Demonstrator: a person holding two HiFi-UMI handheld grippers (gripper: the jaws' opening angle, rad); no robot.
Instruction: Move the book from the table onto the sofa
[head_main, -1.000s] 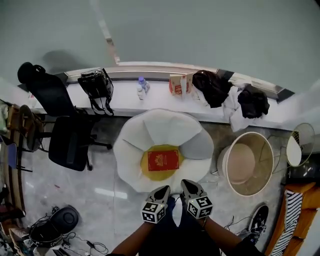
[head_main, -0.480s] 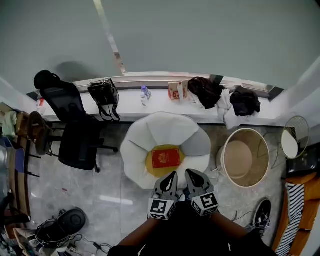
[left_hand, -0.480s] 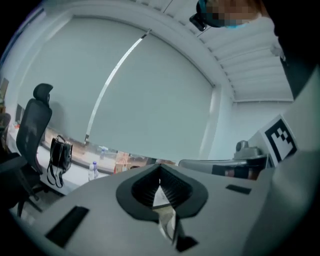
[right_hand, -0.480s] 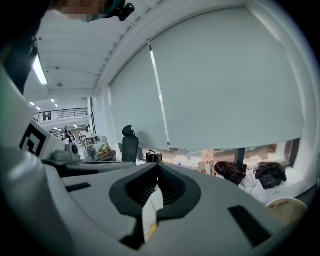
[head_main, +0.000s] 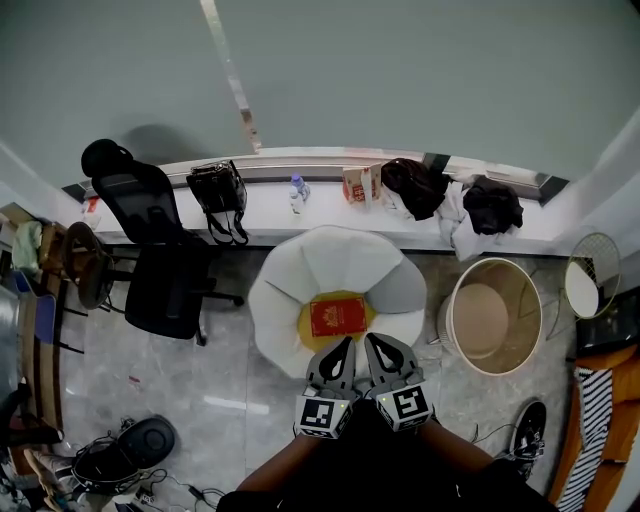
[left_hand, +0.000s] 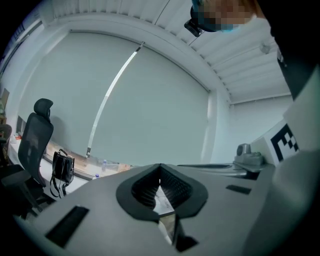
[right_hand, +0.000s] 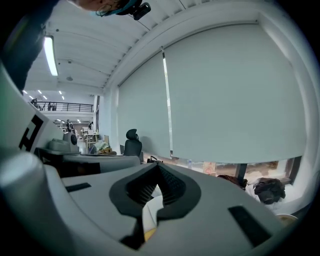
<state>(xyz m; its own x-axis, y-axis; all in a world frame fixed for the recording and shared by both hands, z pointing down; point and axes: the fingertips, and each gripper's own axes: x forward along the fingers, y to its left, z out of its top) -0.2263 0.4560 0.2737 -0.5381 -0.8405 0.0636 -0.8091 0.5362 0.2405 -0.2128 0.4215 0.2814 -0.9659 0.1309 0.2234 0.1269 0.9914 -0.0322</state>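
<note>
A red book (head_main: 338, 317) lies flat on the yellow seat cushion (head_main: 312, 332) of a white petal-shaped sofa (head_main: 300, 272) in the head view. My left gripper (head_main: 342, 349) and right gripper (head_main: 370, 345) hang side by side just this side of the sofa's near rim, both shut and empty, tips pointing toward the book. In the left gripper view the left gripper (left_hand: 160, 172) shows its jaws closed tip to tip against the window blind. The right gripper (right_hand: 157, 172) in its own view is likewise closed, with a sliver of white sofa and yellow cushion seen below the jaws.
A round beige-topped table (head_main: 494, 320) stands right of the sofa. A black office chair (head_main: 150, 250) stands at the left. The window ledge (head_main: 330, 205) behind holds a black bag (head_main: 220, 190), a bottle (head_main: 298, 190), a carton and dark clothes. Cables and a black device (head_main: 130, 445) lie on the floor.
Both grippers have risen together, staying shut and empty. The head view has pulled up and back, so the sofa with the book looks smaller and farther.
</note>
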